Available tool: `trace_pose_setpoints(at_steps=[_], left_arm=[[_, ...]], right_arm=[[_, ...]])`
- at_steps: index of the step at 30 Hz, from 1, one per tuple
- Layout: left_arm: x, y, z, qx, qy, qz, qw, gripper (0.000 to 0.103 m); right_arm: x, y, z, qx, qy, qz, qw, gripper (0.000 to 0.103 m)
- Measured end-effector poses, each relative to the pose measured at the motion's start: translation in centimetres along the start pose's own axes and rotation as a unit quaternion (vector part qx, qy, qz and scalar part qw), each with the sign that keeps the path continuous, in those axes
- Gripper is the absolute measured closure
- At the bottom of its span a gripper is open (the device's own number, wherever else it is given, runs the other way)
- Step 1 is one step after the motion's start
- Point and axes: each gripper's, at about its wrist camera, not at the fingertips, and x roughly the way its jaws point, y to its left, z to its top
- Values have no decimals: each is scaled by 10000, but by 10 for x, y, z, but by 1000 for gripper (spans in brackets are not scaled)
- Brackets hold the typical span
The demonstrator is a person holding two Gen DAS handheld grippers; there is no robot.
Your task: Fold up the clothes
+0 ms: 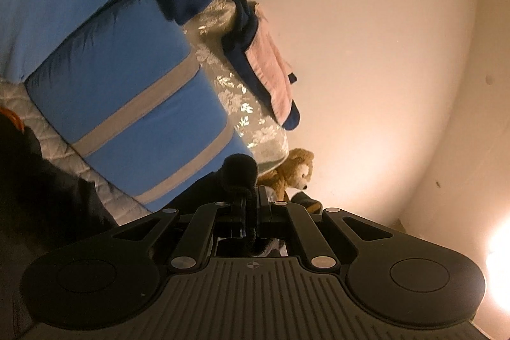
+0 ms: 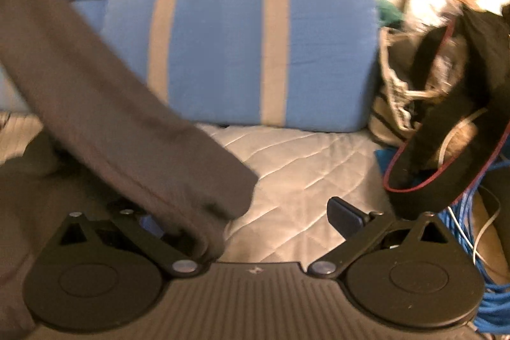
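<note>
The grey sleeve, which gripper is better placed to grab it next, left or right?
Probably the right gripper: its jaws stand open and the grey sleeve already drapes over one side. The left gripper is shut on dark cloth, pointing toward the wall.

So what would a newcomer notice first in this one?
The blue pillow with grey stripes fills the middle of the right view, lying on the white quilt. A dark grey sleeve cuts across it over the open right gripper. The left gripper is shut on dark cloth.
</note>
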Motion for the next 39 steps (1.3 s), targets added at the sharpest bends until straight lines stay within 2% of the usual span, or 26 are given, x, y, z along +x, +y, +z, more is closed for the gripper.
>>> trace_pose_setpoints(at_steps=[4,9,15,21,30,35,39], left_arm=[[0,-1,6,7,-55,42,10000,98],[-2,2,11,-29,-113,94,9999,98],[-5,6,17,-73,-183,156,9997,98],[-8,8,21,-127,-224,174,9995,98],[-11,7,19,-191,-169,-8,9997,98],[-17,10,21,-165,-166,31,9997,98],[-22,16,22,-141,-134,116,9997,98]], right_arm=[[7,23,-13,-643,165,195,9976,0],[21,39,-23,-1078,210,52,9939,0],[37,44,-25,-1150,332,76,9928,0],[29,54,-30,-1393,288,294,9894,0],[40,75,-30,-1795,156,31,9836,1],[35,75,-31,-1902,-110,-237,9814,4],[28,61,-26,-1720,-184,-177,9848,17]])
